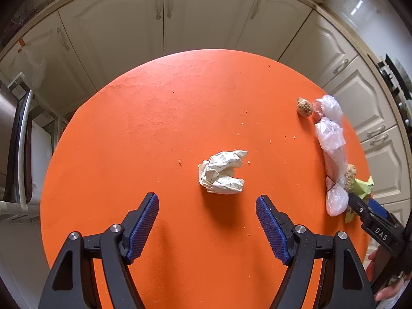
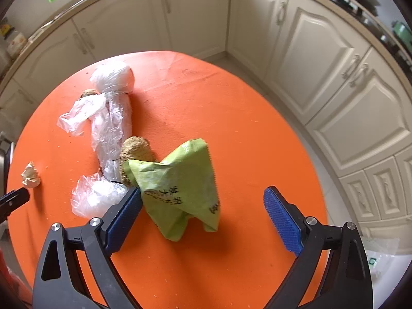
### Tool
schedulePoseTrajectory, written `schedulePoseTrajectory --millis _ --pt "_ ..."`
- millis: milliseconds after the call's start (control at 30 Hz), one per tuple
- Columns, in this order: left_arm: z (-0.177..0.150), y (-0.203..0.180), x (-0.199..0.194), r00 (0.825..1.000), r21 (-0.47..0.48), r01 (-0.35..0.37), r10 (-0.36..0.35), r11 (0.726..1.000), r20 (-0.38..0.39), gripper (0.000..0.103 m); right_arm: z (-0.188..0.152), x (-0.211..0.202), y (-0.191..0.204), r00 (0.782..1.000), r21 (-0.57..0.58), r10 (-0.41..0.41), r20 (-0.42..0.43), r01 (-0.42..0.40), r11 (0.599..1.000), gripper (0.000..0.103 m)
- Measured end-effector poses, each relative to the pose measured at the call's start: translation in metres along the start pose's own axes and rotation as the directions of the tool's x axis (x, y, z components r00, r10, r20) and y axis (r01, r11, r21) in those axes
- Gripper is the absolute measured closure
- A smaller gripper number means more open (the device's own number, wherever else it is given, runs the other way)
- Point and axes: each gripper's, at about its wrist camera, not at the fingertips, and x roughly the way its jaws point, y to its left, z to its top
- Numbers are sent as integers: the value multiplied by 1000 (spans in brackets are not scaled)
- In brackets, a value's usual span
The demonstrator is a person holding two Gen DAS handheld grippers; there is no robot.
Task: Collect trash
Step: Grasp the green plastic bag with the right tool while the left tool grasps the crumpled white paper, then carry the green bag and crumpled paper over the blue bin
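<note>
A crumpled white paper ball point(image 1: 222, 172) lies mid-table on the round orange table point(image 1: 154, 128). My left gripper point(image 1: 207, 198) hovers just short of it, open, nothing between its pads. In the right wrist view a crumpled green wrapper point(image 2: 185, 185) sits between the wide-spread jaws of my right gripper point(image 2: 203, 190). Its left pad point(image 2: 123, 216) is at the wrapper's edge and the right pad stands well clear. Clear plastic wrap point(image 2: 110, 123) and brown crumbly lumps point(image 2: 135, 149) lie just beyond the wrapper. The paper ball point(image 2: 31, 175) shows far left.
Cream cabinet doors point(image 1: 164, 25) ring the table. A steel appliance point(image 1: 15, 141) stands at the left. A white plastic bag point(image 2: 381, 255) lies on the floor at the lower right. Crumbs are scattered over the table. A hand point(image 1: 386, 291) holds the right gripper.
</note>
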Motion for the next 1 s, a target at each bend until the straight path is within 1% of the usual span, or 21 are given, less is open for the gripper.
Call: schedulePoseTrajectory --millis 67,100,133,167,233,267,333,500,567,633,667,700,733,800,867,1000 --pt "4 2 3 1000 -12 8 -8 1000 -6 29 0 2 -1 999 -14 38 -14 -38 999 49" --pt "6 2 5 1000 -16 11 -11 1000 -12 29 0 0 0 1000 -29 -6 -3 6 1000 59" --pt "7 3 7 1000 -19 14 -15 1000 -17 29 -1 -2 -1 999 -40 -45 8 45 998 62" --pt "9 4 8 1000 -21 21 -22 1000 -20 29 -2 -3 -2 999 -45 -48 12 48 998 63" --pt "9 4 9 999 -24 34 -35 999 -22 29 -5 -5 -5 1000 -37 -4 -1 4 999 65" --pt "9 4 9 999 -25 36 -37 999 -22 29 -6 -7 -6 1000 -34 -2 4 2 999 65" --pt "8 3 9 999 -30 35 -36 999 -20 29 -9 -17 -8 1000 -32 -8 29 9 999 65" --pt "10 3 17 999 -67 42 -43 997 -24 29 -12 -42 -10 996 -25 31 81 -29 999 65" --pt "11 6 15 999 -86 50 -51 995 -7 28 -13 -49 -12 995 -22 28 98 -26 999 65" --pt "10 6 16 998 -88 58 -58 994 0 30 -15 -52 -14 994 -17 35 103 -33 999 65" --pt "9 6 15 998 -80 61 -60 995 11 36 -15 -52 -14 994 -16 37 103 -36 999 65" --pt "8 5 15 998 -70 67 -65 995 21 62 -14 -52 -14 994 -13 36 102 -35 999 65" --pt "8 4 15 998 -62 64 -63 996 12 77 -15 -52 -14 994 -12 35 100 -34 999 65" --pt "5 2 14 995 -40 101 -101 994 4 75 -16 -49 -13 995 -11 36 89 -36 999 65" --pt "1 -4 9 993 -6 117 -117 993 8 75 -17 -48 -12 996 -6 35 81 -34 999 65" --pt "-9 -19 -11 993 56 86 -90 995 74 75 -19 -48 -14 996 7 36 76 -36 999 65"
